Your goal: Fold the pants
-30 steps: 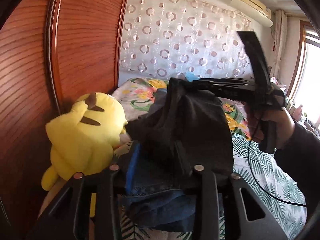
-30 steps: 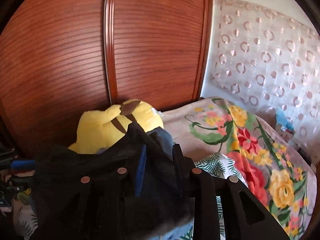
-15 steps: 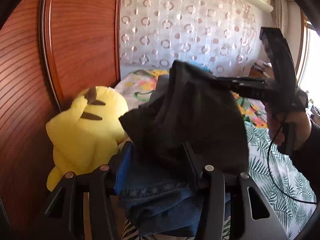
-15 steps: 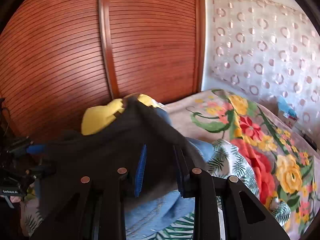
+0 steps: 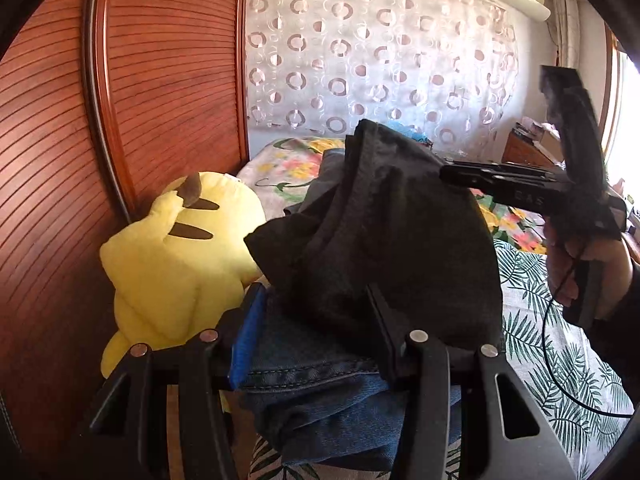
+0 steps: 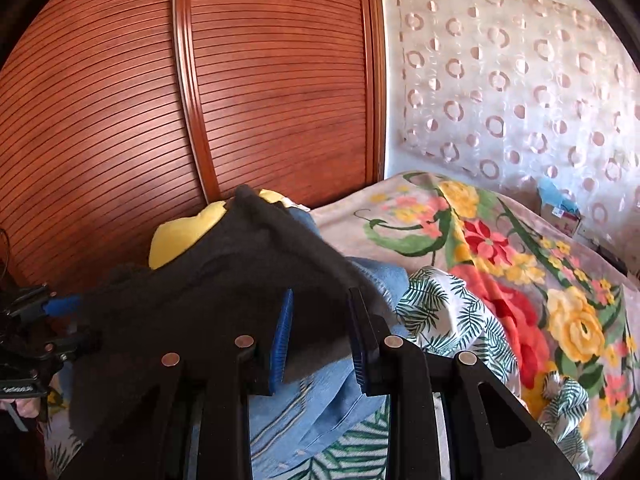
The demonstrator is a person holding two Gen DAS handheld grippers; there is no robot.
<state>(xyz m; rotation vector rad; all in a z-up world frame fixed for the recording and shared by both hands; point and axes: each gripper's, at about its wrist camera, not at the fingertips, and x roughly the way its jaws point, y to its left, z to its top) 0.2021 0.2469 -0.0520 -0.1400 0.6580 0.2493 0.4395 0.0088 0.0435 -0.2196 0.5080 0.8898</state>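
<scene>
You hold the pants point(image 5: 384, 240) in the air between both grippers, above the bed point(image 6: 500, 240), so the fold is in progress, not finished.

Left gripper point(image 5: 316, 328): the jaws are partly closed, w/ a thick bundle between them, dark cloth on top and blue denim point(image 5: 320, 400) under it. The cloth fills the gap, so it looks like a real grip, but I cannot tell if both layers are pinched or only one.

Right gripper point(image 6: 320, 336): also partly closed, w/ the dark cloth passing between the blue pads point(image 6: 282, 340) and a light blue fabric point(image 6: 320, 400) hanging below. In the left view you see its fingers go into the other end of the dark bundle.

What seems done: the garment is already bunched in several layers, approx. doubled over, and the two ends are near each other. What is left, in my judgement: bring it down on the bed, lay it flat, smooth the layers, and maybe one more fold. The shape now is lumpy, not a neat rectangle.

Whether dark cloth and denim are one garment (inside vs. outside) or two, I cannot tell.

The plush point(image 5: 180, 264) sits just beside the bundle, near the wardrobe point(image 5: 160, 80); mind it when you lower.
</scene>
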